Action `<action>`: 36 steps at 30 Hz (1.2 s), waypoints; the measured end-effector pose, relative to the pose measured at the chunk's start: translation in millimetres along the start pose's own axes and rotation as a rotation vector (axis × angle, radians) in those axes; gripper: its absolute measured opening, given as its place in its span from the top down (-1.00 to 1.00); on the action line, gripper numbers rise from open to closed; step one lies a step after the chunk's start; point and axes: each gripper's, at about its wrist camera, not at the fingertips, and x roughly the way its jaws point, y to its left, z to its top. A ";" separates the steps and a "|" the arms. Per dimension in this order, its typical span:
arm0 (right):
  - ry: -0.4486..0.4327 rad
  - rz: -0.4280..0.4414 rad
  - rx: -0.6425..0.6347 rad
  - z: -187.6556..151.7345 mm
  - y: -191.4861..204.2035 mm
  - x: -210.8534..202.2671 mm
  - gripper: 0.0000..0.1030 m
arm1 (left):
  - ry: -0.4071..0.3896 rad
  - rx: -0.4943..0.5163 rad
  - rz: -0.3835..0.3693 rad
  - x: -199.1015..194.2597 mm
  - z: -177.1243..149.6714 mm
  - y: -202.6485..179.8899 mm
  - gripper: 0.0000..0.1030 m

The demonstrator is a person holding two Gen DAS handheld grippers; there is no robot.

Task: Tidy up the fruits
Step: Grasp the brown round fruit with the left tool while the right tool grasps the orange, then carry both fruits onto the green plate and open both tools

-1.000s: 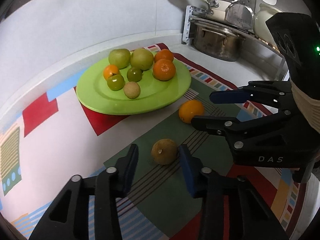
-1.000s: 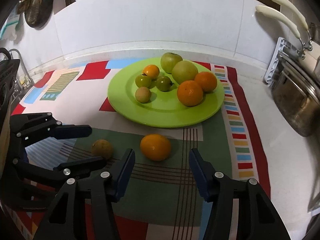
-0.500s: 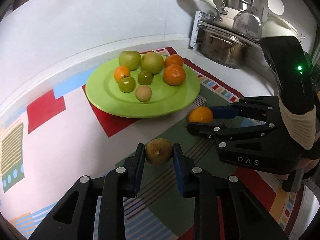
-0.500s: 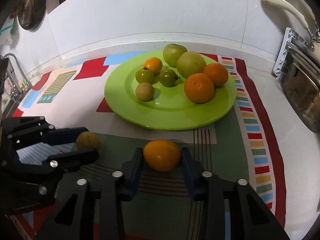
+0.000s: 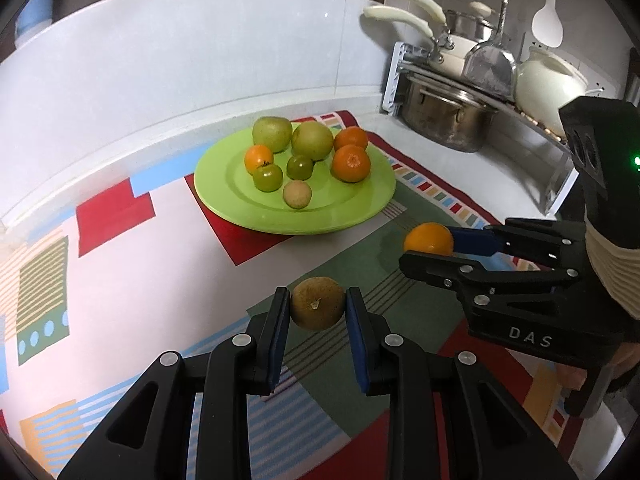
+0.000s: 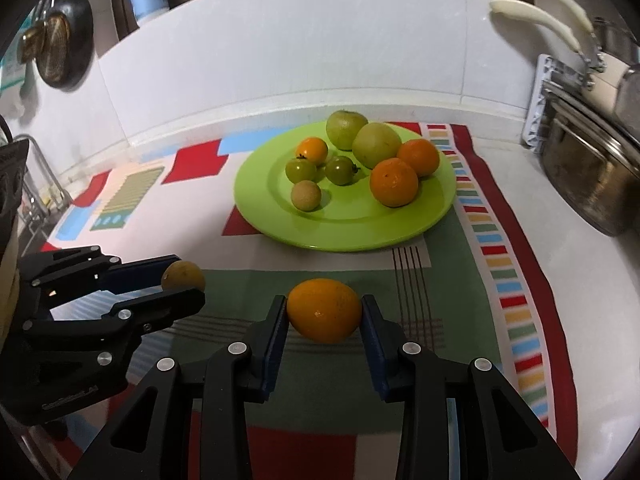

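Observation:
My left gripper (image 5: 317, 307) is shut on a small brown fruit (image 5: 317, 308), held a little above the patterned mat (image 5: 120, 264). The right gripper (image 6: 324, 312) is shut on an orange fruit (image 6: 325, 310), also just off the mat. Each gripper shows in the other's view: the right gripper (image 5: 430, 246) with the orange fruit (image 5: 428, 238), the left gripper (image 6: 182, 282) with the brown fruit (image 6: 183, 276). Beyond them a green plate (image 5: 352, 212) holds several fruits: oranges, green apples, small green tomatoes and a brown one. The same green plate (image 6: 400, 236) fills the middle of the right wrist view.
A steel pot (image 5: 444, 120) and a dish rack (image 5: 532, 120) with cream-handled pans stand at the back right. A white tiled wall (image 5: 180, 60) runs behind the counter. A sink rack (image 6: 36, 184) and hanging pan (image 6: 60, 48) sit at the far left.
Both grippers have closed on their fruits, the left on the brown one and the right on the orange one, and lifted them slightly off the mat toward the plate.

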 end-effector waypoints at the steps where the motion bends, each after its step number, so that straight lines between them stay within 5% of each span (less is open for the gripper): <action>1: -0.006 0.000 0.010 -1.9 0.8 -4.5 0.28 | -0.005 0.002 -0.001 -3.5 -0.5 -0.4 0.45; 17: -0.116 -0.066 0.134 -12.0 19.2 -63.1 0.28 | -0.090 0.026 -0.017 -53.1 -2.1 1.4 0.45; 36: -0.252 -0.153 0.166 19.6 36.9 -82.6 0.28 | -0.202 0.095 -0.006 -70.0 43.2 23.3 0.45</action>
